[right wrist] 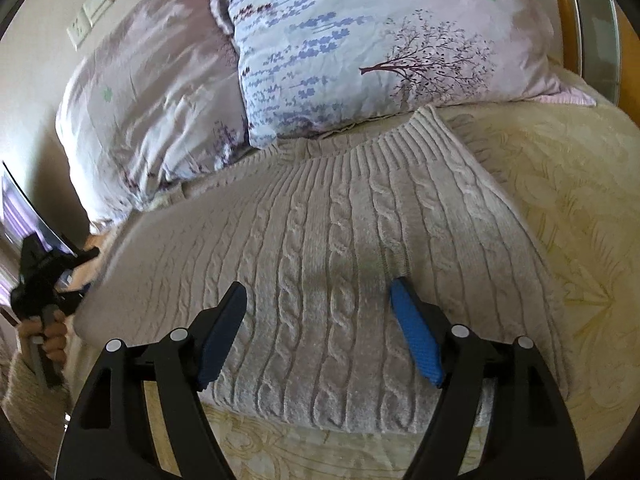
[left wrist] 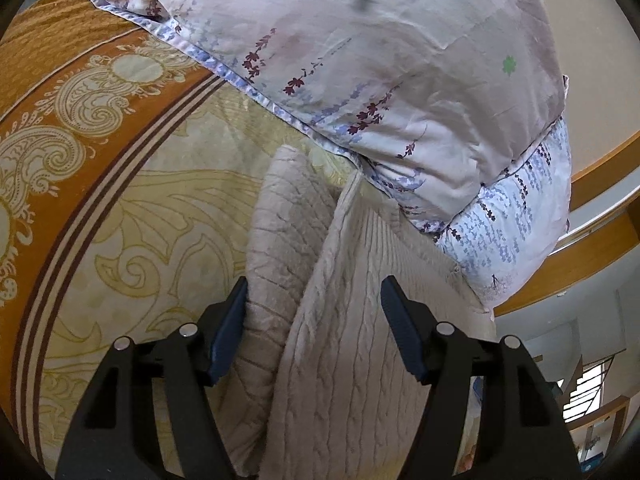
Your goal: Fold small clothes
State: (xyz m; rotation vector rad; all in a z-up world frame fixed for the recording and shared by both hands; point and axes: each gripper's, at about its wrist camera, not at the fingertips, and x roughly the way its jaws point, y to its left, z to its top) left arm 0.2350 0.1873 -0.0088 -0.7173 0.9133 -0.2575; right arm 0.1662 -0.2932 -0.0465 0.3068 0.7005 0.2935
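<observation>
A beige cable-knit sweater (right wrist: 340,240) lies folded on the bed, its ribbed hem towards the pillows. In the left wrist view the sweater (left wrist: 340,340) shows a folded layer with a raised edge running between the fingers. My left gripper (left wrist: 314,300) is open, its fingers on either side of that fold, not closed on it. My right gripper (right wrist: 318,300) is open just above the sweater's near part and holds nothing. The left gripper (right wrist: 48,280) also shows at the far left of the right wrist view, held in a hand.
Two floral pillows (right wrist: 360,48) (left wrist: 360,60) lie against the sweater's far edge. The cream and orange patterned bedspread (left wrist: 100,200) spreads around it. A wooden bed frame (left wrist: 592,248) runs on the right, and a wall with a socket (right wrist: 80,28) stands behind.
</observation>
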